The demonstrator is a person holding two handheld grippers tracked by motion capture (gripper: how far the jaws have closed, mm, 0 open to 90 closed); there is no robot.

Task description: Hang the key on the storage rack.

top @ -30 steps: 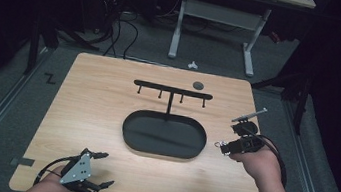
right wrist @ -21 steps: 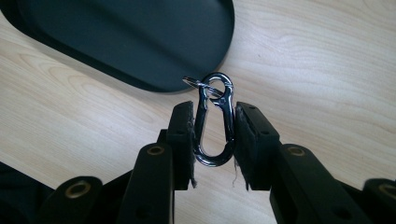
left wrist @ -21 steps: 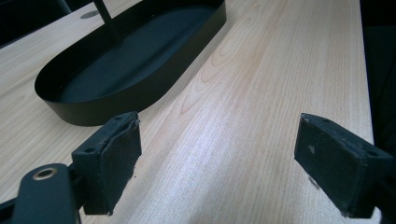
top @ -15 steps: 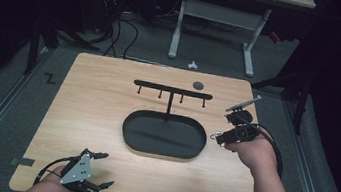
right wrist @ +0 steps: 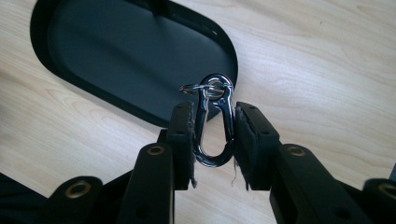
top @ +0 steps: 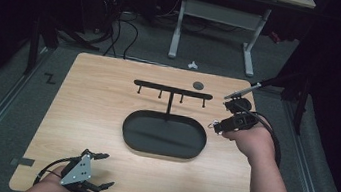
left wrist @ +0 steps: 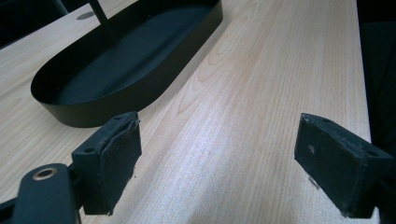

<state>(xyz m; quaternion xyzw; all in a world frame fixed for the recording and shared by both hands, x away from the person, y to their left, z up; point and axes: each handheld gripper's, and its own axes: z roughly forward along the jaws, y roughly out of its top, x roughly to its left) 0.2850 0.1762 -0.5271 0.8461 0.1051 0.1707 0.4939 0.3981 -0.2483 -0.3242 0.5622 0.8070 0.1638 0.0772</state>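
My right gripper (right wrist: 214, 135): clenched on a shiny silver metal snap hook (right wrist: 212, 123), centre of its own view; in the high view it is a speck at right of centre.
Black oval metal tray (top: 163, 134): hook hangs over its right rim.
My left gripper (left wrist: 219, 158): released, jaws wide above the light wooden table (left wrist: 261, 93).

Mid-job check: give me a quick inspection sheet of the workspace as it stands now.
Surface: wooden table, bare around the stand.
Job's things: metal clip clamped between the right tool jaws; black hook stand rising from its oval tray, hooks bare.
Clutter: small dark disc near the far edge.
Grippers: left tool open, low over the near edge.
Cables: one trails from each tool; more on the floor beyond.
Surroundings: dark room, second table behind.
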